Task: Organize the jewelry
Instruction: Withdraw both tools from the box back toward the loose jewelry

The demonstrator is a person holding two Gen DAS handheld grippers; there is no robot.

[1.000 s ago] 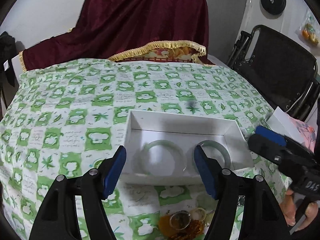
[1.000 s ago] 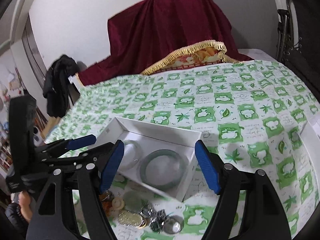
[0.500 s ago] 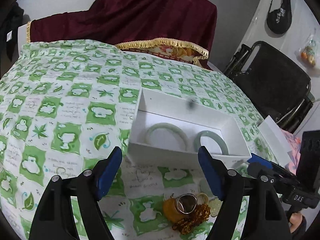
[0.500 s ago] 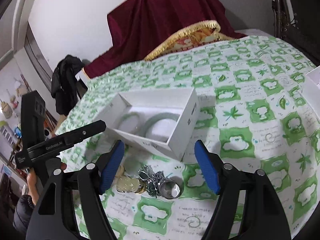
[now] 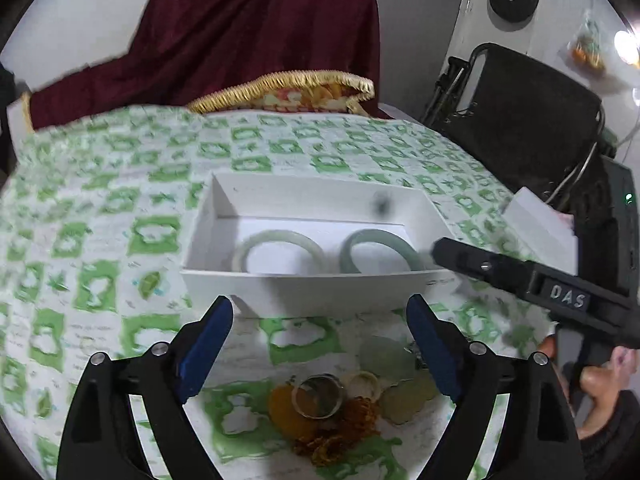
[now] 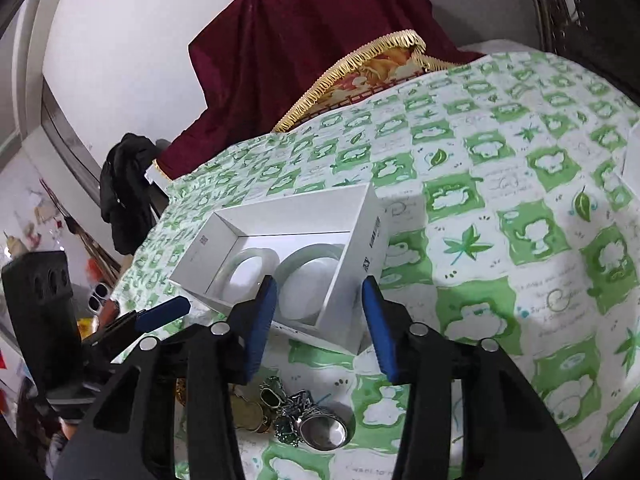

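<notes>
Jewelry pile (image 5: 344, 404) lay at lower centre before the white box (image 5: 312, 280) holding two bangles (image 5: 280, 248), while the right gripper (image 6: 320, 320), fingers narrowed from earlier yet empty, had dropped closer, suggesting a pick-up; left gripper (image 5: 320, 344) gaped empty

Even indoor light. Left wrist view motion-blurred, tablecloth (image 5: 100, 240) smeared; lamp glare (image 5: 626, 46) upper right. Right view sharp. Fisheye corners black in both.

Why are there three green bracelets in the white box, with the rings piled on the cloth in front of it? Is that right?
Not quite. The left wrist view shows only two green bracelets lying in the white box. The rings are indeed piled on the cloth in front of it.
</notes>
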